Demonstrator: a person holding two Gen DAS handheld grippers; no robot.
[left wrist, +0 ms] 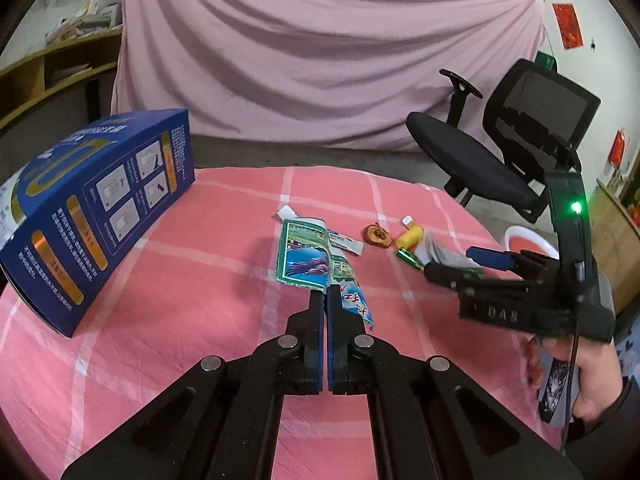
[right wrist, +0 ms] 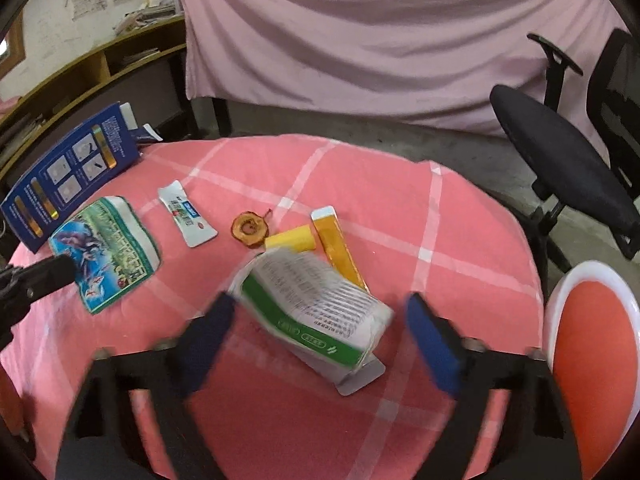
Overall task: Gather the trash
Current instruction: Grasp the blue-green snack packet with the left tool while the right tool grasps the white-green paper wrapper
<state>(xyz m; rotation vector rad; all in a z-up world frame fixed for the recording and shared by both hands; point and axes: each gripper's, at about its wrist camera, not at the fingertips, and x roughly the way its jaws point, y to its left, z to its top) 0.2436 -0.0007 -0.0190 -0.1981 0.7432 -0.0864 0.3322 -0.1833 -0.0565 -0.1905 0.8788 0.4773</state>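
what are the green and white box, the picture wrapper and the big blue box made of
Green and white box: thin matte cardboard, going by its creased folds and open flap.
Picture wrapper: probably glossy plastic film, limp with curled edges.
Big blue box: stiff coated cardboard, judging by its crisp corners, slight sheen and metallic gold strips.

A: The right gripper (right wrist: 316, 344) is smeared by motion low in the right wrist view, and so is the print on the green and white box (right wrist: 316, 300) between its fingers.

B: The blue carton (left wrist: 92, 216) runs off the left edge of the left wrist view. Its small text is unreadable.

A: The white-rimmed bin (right wrist: 592, 356) is cut by the right edge.
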